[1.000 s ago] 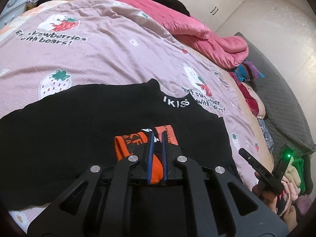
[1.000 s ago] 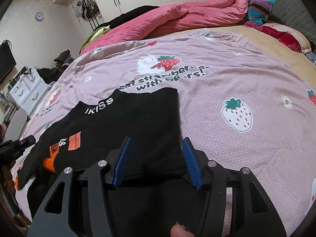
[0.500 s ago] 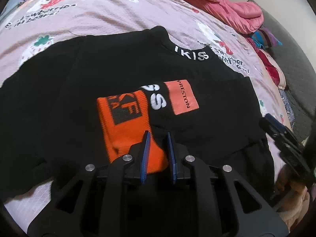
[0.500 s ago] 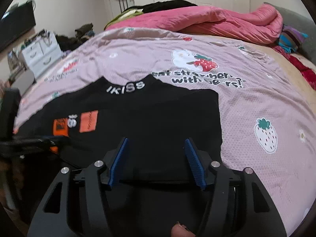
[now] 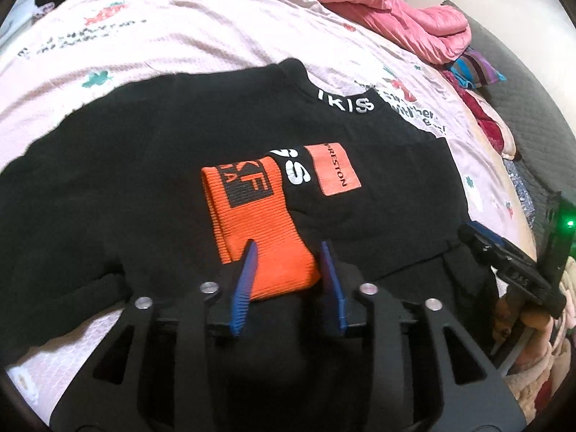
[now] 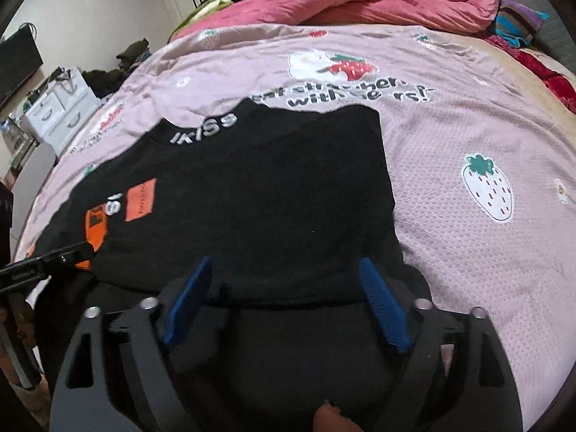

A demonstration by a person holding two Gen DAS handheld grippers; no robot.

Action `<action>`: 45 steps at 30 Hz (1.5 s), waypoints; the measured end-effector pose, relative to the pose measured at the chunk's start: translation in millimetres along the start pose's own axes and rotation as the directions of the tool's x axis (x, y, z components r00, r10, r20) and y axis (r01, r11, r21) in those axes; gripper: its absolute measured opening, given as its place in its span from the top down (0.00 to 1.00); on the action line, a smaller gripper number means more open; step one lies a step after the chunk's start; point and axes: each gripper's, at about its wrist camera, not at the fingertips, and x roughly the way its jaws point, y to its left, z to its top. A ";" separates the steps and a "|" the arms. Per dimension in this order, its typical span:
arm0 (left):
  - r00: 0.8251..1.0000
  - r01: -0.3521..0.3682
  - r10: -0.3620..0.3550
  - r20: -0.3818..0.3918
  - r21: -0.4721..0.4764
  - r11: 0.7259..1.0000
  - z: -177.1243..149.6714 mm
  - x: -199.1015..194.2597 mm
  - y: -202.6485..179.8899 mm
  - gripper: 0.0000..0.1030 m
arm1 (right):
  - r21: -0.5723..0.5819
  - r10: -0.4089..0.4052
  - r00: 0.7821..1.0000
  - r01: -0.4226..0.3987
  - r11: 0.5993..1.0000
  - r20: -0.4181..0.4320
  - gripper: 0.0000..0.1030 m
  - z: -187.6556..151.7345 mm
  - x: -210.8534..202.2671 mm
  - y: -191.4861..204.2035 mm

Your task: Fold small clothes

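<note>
A black sweater [image 5: 144,165] with white collar lettering lies flat on the pink bedsheet [image 5: 180,36]. Its sleeve is folded across the chest, ending in an orange cuff [image 5: 252,223]. My left gripper [image 5: 288,248] is open, its blue fingers on either side of the cuff's near end. My right gripper [image 6: 284,266] is open wide over the sweater's [image 6: 252,198] near hem, empty. The right gripper also shows at the right edge of the left wrist view [image 5: 511,266]. The left gripper shows at the left edge of the right wrist view [image 6: 46,262].
A pink duvet [image 6: 360,0] is bunched along the far side of the bed. Striped and red clothes [image 5: 478,72] lie by a grey headboard [image 5: 532,108]. A white drawer unit [image 6: 57,108] stands beside the bed.
My left gripper has laid the sleeve across the sweater's chest and opened, letting go of the orange cuff. My right gripper stayed open and shifted slightly over the hem.
</note>
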 end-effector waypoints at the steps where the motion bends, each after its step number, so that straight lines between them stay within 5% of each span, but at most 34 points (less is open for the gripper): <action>1: 1.000 -0.007 0.007 0.007 0.003 1.000 0.3 -1.2 -0.2 0.65 | -0.009 0.007 1.000 -0.007 1.000 0.011 0.16 -0.2 -3.6 3.8; 9: 0.995 -0.045 0.045 0.093 -0.006 0.999 -5.9 -29.5 7.6 0.19 | -0.062 0.023 0.996 -0.018 0.998 0.089 0.05 -1.9 -19.5 25.8; 12: 0.992 -0.037 0.039 0.119 -0.023 0.999 -9.0 -40.0 12.2 0.09 | -0.061 0.038 0.993 -0.031 0.998 0.109 0.04 -0.4 -21.0 30.8; 45: 0.949 -0.113 0.179 0.260 -0.249 0.962 -68.9 -125.0 107.0 0.09 | -0.243 0.165 0.977 -0.129 0.961 0.136 0.04 -10.1 -26.0 148.1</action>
